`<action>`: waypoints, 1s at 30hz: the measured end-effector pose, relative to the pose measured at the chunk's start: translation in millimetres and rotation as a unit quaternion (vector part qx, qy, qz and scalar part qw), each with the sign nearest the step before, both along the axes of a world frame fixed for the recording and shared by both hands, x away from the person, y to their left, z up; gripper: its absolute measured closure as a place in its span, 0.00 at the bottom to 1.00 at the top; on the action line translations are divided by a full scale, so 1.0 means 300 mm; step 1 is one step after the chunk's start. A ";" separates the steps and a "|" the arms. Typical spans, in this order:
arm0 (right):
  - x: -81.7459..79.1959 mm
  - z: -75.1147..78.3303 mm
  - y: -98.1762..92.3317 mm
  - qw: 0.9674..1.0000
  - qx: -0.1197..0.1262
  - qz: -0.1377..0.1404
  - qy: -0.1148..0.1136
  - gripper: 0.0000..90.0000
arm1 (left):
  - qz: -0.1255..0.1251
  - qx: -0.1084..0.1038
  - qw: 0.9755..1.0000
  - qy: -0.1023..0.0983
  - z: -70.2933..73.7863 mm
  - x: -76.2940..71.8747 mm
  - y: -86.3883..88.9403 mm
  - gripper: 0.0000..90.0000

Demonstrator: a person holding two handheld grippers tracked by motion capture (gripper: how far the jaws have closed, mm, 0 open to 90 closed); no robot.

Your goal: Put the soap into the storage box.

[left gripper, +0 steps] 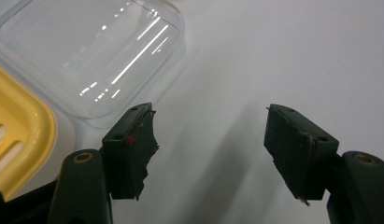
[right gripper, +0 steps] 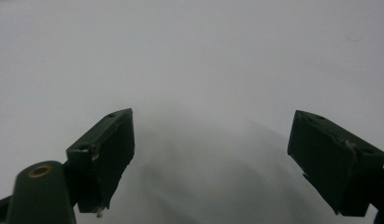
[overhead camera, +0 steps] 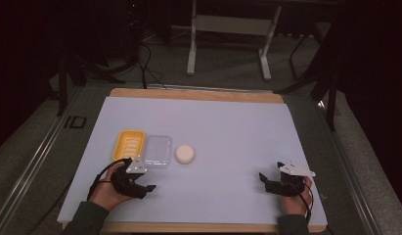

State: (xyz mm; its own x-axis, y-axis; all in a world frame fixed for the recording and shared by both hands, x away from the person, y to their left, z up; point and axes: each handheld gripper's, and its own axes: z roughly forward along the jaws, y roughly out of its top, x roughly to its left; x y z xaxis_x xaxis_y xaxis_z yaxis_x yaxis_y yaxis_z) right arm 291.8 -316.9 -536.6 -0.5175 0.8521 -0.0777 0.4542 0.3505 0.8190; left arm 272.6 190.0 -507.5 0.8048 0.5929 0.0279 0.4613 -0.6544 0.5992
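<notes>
Both grippers sit near us, jaws apart, holding nothing: left gripper (overhead camera: 148,187), right gripper (overhead camera: 261,177). Beyond the left: clear lid (overhead camera: 157,152), yellow soap tray (overhead camera: 128,145), round white soap (overhead camera: 185,153) just beside. We judge nothing started; next, reach for the soap.

You are working in a lab or test studio, not a home. Under your tongs lies a wooden-edged table (overhead camera: 198,93) covered by a plain white sheet (overhead camera: 228,127), set up like a recording stage. Beyond the table, ahead of both tongs, stands a white metal frame on two legs (overhead camera: 228,29) on a grey carpeted floor (overhead camera: 228,73), with loose black cables (overhead camera: 147,63) trailing there. The surroundings are dark.
</notes>
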 end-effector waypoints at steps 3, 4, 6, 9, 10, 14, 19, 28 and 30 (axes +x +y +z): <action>0.000 0.000 0.000 1.000 -0.001 0.001 -0.002 0.16 | -0.003 0.003 1.000 -0.004 0.003 0.005 -0.005 0.38; 0.000 0.000 0.000 1.000 -0.001 0.001 -0.002 0.16 | -0.004 0.008 1.000 -0.008 0.008 0.010 -0.011 0.38; 0.000 0.000 0.000 1.000 -0.001 0.001 -0.002 0.16 | -0.004 0.012 1.000 -0.011 0.014 0.017 -0.017 0.38; -0.001 0.000 0.000 1.000 -0.002 0.001 -0.003 0.16 | -0.002 0.012 1.000 -0.015 0.018 0.024 -0.022 0.38; -0.001 0.000 0.001 1.000 -0.002 0.000 -0.003 0.16 | -0.001 0.011 1.000 -0.014 0.022 0.034 -0.026 0.37; -0.002 0.000 0.001 1.000 -0.004 0.000 -0.002 0.16 | -0.010 0.021 1.000 -0.014 0.031 0.051 -0.041 0.36; -0.001 0.000 0.002 1.000 -0.004 0.000 -0.002 0.16 | -0.017 0.029 0.999 -0.018 0.050 0.068 -0.054 0.35; -0.001 0.000 0.003 1.000 -0.005 0.001 -0.001 0.16 | -0.046 0.047 0.997 -0.030 0.067 0.109 -0.094 0.33; -0.001 0.000 0.003 1.000 -0.005 0.001 -0.001 0.16 | -0.048 0.048 0.997 -0.032 0.071 0.117 -0.102 0.32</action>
State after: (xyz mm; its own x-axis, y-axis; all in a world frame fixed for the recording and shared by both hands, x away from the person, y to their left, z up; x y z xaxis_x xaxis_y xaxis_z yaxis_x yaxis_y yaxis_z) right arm 291.5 -316.0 -536.7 -0.5192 0.8502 -0.0868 0.4514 0.3590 0.8169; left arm 307.6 159.3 -486.2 0.8523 0.5058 0.1335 0.3569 -0.7488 0.5585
